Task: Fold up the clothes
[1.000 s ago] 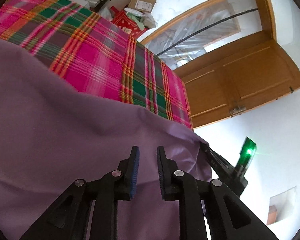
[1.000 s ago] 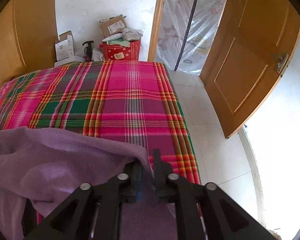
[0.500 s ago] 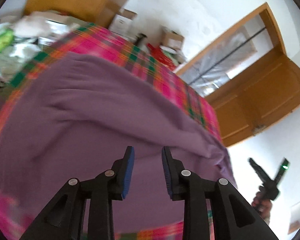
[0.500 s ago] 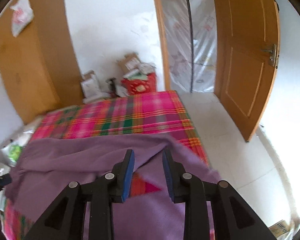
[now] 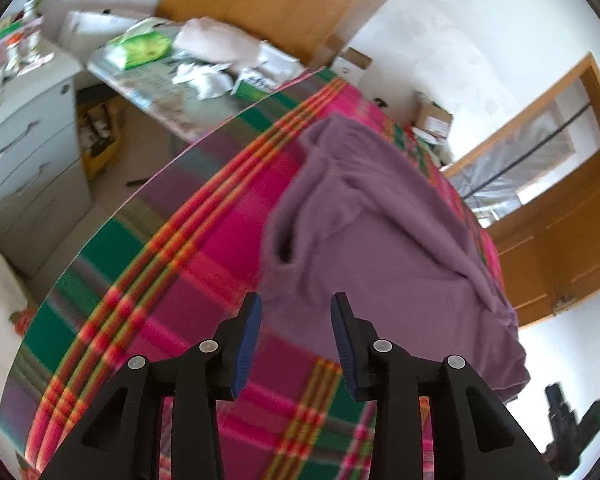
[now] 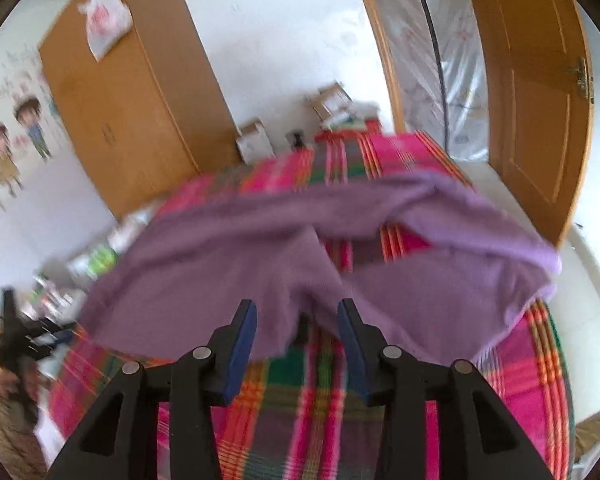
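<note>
Above the garment's point(image 5: 384, 236) near hem, both grippers point(image 5: 296, 320) point(image 6: 296, 326) hang spread, gripping nothing.

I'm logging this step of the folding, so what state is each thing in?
Left claw: open, empty.
Right claw: open, empty.
Purple garment: released, rumpled on the plaid cloth, unfolded.
Wooden door: open.
Wardrobe: doors shut.
</note>
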A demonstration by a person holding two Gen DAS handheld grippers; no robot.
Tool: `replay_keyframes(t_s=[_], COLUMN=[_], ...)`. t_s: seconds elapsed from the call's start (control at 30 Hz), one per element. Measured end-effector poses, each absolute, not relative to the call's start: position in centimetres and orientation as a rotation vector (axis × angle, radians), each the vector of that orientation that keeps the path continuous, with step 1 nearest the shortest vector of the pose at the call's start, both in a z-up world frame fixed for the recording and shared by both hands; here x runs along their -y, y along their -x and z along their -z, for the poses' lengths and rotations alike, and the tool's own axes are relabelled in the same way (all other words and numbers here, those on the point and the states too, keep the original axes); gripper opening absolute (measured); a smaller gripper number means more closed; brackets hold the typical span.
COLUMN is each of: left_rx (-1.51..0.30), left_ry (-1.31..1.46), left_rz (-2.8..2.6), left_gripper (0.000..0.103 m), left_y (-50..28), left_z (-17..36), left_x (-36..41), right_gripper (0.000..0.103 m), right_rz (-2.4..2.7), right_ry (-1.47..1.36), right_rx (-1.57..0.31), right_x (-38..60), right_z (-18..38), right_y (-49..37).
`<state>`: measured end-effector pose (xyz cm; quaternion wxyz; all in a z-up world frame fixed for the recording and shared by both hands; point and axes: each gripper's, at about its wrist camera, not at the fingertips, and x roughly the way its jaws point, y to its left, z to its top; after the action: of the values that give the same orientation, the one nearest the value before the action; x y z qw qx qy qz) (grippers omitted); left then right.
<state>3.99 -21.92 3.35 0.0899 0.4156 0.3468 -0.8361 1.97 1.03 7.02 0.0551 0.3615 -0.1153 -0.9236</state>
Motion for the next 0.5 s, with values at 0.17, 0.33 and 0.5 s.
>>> replay_keyframes(t_s=[0.17, 0.33, 0.5], left_rx=[-1.069, -1.198, -1.220], left_ry=[-1.228, -1.183, -1.172], left_rz=[2.459, 2.434, 2.410], left_gripper=[0.037, 0.038, 0.038], left_y=[-4.1, -2.8, -1.6], left_z=[-1.9, -0.8, -0.1], left_x=[22.8, 23.6, 24.2], right_gripper=[0.043, 0.043, 0.043], right_rz=[2.771, 2.758, 2.775], right_ry=[-1.197, -1.232, -1.188], right_rx=[0.503, 0.553, 0.412], right_x=[-1.0, -1.5, 0.6], right_z=[-3.3, -2.1, -2.8], right_y=[-1.0, 0.2, 1.1])
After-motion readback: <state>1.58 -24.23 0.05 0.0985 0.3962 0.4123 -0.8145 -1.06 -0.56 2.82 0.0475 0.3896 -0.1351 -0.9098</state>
